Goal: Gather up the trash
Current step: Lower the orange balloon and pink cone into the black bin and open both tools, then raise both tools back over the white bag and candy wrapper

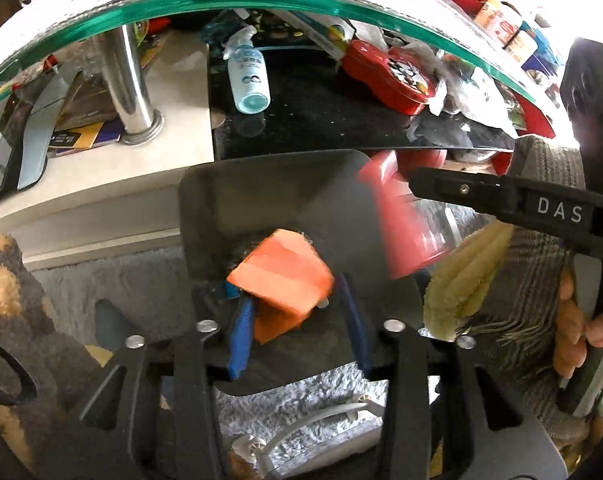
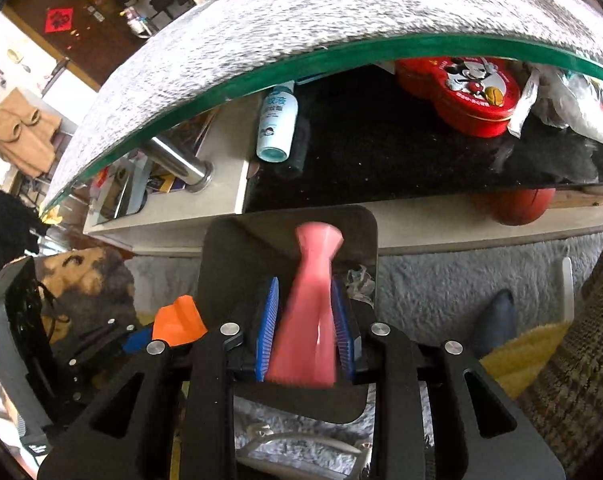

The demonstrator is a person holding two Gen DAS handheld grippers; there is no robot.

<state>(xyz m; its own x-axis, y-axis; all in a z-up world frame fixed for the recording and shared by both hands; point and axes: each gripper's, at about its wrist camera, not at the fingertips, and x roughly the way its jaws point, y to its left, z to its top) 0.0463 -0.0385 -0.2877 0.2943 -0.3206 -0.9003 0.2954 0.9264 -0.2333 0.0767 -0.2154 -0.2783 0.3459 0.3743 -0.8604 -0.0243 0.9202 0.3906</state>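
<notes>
Fingers of the right gripper (image 2: 305,332) clamp a pink wrapper (image 2: 311,320); left gripper (image 1: 297,316), at 9 o'clock, holds an orange carton (image 1: 283,280) by one blue finger, its fingers spread.

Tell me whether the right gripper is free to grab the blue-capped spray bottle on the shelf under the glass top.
Probably not yet: the right gripper is shut on a pink wrapper. The way to the spray bottle, lying on the lower shelf below the glass top, looks open.

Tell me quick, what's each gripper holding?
Left gripper: shut on an orange box.
Right gripper: shut on a pink wrapper.
</notes>
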